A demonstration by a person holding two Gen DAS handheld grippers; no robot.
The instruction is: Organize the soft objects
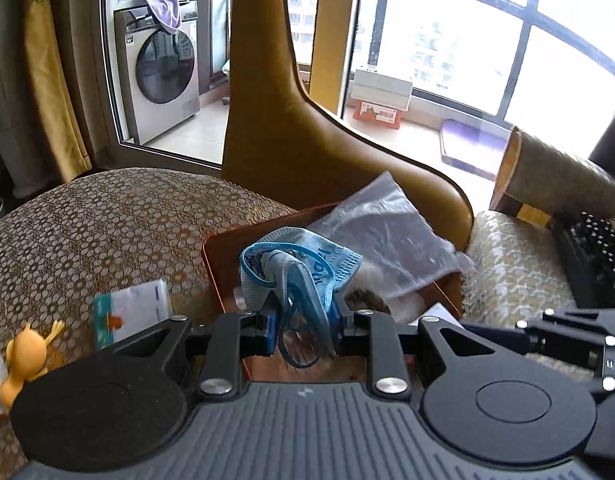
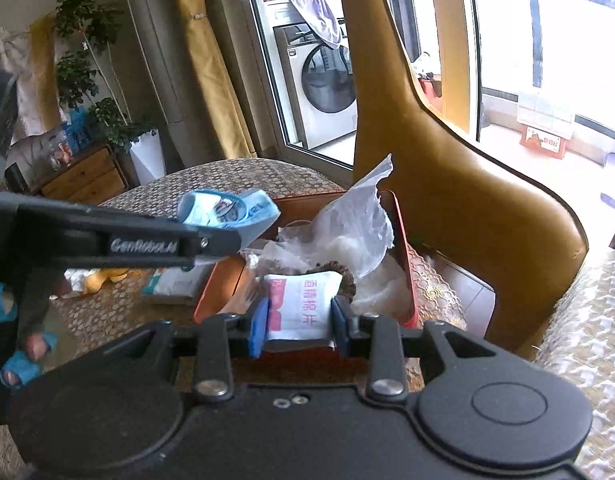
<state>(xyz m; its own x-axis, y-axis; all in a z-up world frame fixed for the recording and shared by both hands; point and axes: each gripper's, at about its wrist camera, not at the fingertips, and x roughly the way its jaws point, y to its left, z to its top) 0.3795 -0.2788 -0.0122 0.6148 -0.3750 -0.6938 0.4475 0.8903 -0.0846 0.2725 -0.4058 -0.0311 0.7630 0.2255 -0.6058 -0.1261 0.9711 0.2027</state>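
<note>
My left gripper [image 1: 303, 322] is shut on a blue and white face mask [image 1: 299, 268] and holds it above an orange-red tray [image 1: 215, 256]; the mask also shows in the right wrist view [image 2: 227, 210], held over the tray's left end. My right gripper [image 2: 299, 320] is shut on a white packet with pink print [image 2: 301, 304], just over the tray [image 2: 403, 248]. A crumpled clear plastic bag [image 1: 391, 236] lies in the tray, seen also in the right wrist view [image 2: 359, 224], with a brown scrunchie [image 2: 343, 276] partly hidden under it.
The tray sits on a patterned brown cushion [image 1: 87, 232]. A yellow duck toy [image 1: 23, 360] and a tissue pack [image 1: 131, 312] lie to the left. A mustard chair back [image 1: 291, 120] stands behind. A black keyboard [image 1: 595, 256] lies to the right.
</note>
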